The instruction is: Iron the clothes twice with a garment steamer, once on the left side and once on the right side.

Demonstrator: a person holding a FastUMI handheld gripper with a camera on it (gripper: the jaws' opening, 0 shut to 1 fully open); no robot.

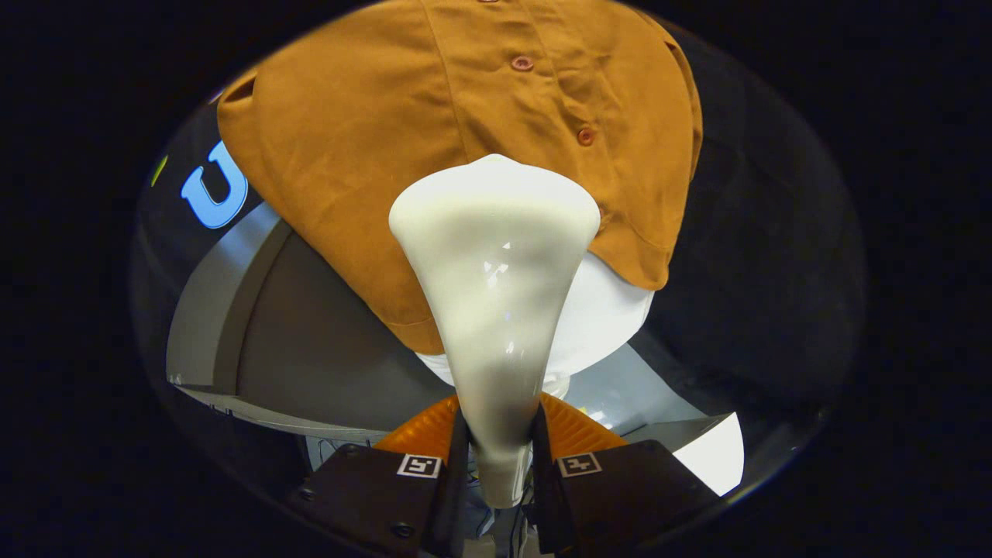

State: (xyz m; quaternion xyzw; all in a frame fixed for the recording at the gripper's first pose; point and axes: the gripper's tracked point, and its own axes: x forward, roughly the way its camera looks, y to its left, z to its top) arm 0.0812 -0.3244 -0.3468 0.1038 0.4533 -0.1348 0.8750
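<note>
A matte mustard-brown buttoned shirt (pixel 434 155) drapes over a white form (pixel 608 310) beyond the fingers, grey floor beneath; the glossy cream garment steamer (pixel 496 287), flaring to a broad head, meets the cloth; the gripper (pixel 500 457) clamps its narrow handle between both fingers.

Steamer (pixel 496 263) head hides shirt (pixel 372 155) middle and placket below second button (pixel 586 136). Steamer face unseen, contact with shirt untellable. Fingers (pixel 453 473) cover handle sides. Shirt collar cut off at 12 o'clock. White form (pixel 604 310) mostly covered.
</note>
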